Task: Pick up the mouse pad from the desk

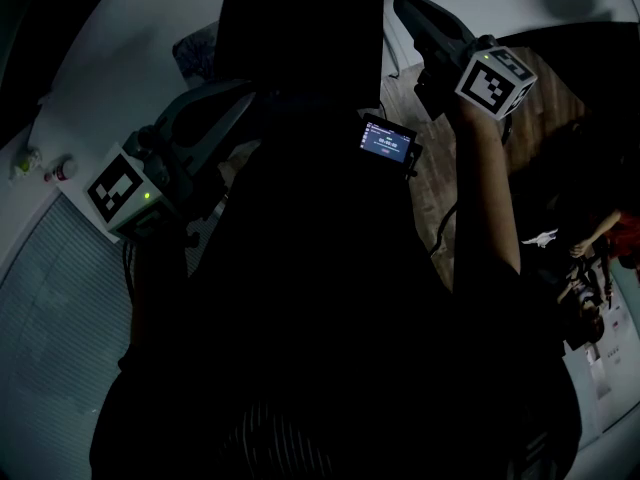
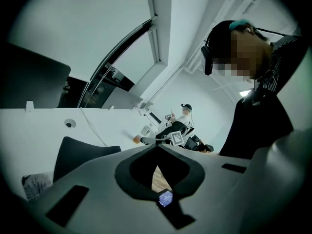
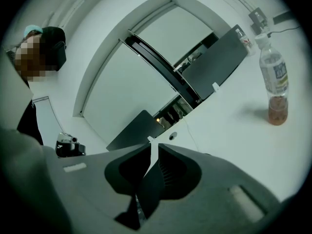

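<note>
A black flat sheet, which I take for the mouse pad [image 1: 300, 28], lies at the top of the head view on the white desk [image 1: 110, 58]. In the left gripper view it is a dark shape [image 2: 83, 155] just left of the jaws. My left gripper [image 1: 240, 90] points at its left edge. Its tips meet with nothing between them [image 2: 157, 146]. My right gripper [image 1: 402, 4] hangs to the right of the sheet. Its jaws [image 3: 152, 147] stand a narrow slit apart, and I make out nothing gripped. The head view is very dark.
A drink bottle [image 3: 274, 87] stands on the desk at the right. Dark monitors [image 2: 29, 82] line the back. A speckled bag [image 1: 195, 53] lies left of the sheet. A small lit screen [image 1: 388, 140] sits over the wood floor [image 1: 430, 188]. Another person [image 2: 185, 113] sits far off.
</note>
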`<state>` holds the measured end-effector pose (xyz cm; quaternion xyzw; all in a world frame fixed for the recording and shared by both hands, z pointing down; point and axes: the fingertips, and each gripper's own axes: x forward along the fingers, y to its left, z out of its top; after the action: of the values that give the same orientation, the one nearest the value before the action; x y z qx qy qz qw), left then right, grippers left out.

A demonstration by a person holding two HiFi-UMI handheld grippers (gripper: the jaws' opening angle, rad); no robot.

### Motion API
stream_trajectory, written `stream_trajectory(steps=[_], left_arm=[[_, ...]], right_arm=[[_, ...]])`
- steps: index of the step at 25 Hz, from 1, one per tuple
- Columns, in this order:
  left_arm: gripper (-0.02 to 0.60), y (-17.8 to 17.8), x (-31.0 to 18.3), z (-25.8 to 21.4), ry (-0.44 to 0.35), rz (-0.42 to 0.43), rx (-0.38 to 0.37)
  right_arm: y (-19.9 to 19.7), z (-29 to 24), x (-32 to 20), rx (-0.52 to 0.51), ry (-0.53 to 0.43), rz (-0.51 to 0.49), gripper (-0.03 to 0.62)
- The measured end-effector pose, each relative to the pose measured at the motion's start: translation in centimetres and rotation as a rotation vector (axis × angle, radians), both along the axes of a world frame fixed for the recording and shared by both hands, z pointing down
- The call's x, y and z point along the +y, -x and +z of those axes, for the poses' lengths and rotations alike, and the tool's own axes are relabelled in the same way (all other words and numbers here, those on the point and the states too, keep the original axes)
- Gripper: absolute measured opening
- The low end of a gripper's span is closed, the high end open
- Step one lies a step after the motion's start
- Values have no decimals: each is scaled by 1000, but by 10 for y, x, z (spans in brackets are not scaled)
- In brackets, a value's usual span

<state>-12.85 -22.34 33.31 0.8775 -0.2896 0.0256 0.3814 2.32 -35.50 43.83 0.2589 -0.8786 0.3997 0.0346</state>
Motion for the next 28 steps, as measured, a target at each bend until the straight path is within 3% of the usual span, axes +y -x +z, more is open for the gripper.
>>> stream_trajectory(steps=[7, 12, 17, 28], left_arm=[[9, 5, 4, 6, 78, -34, 72], [9, 8, 7, 12, 123, -84, 74], [9, 11, 12, 14, 137, -110, 73], [9, 9, 24, 17, 168, -166, 103]], right_arm=[[-18, 60, -3, 131, 81, -23, 45], [-28, 108, 6, 204, 175, -45, 137], [-31, 148, -2, 354, 178, -56, 201], [-13, 160, 6, 367, 209, -149, 213]])
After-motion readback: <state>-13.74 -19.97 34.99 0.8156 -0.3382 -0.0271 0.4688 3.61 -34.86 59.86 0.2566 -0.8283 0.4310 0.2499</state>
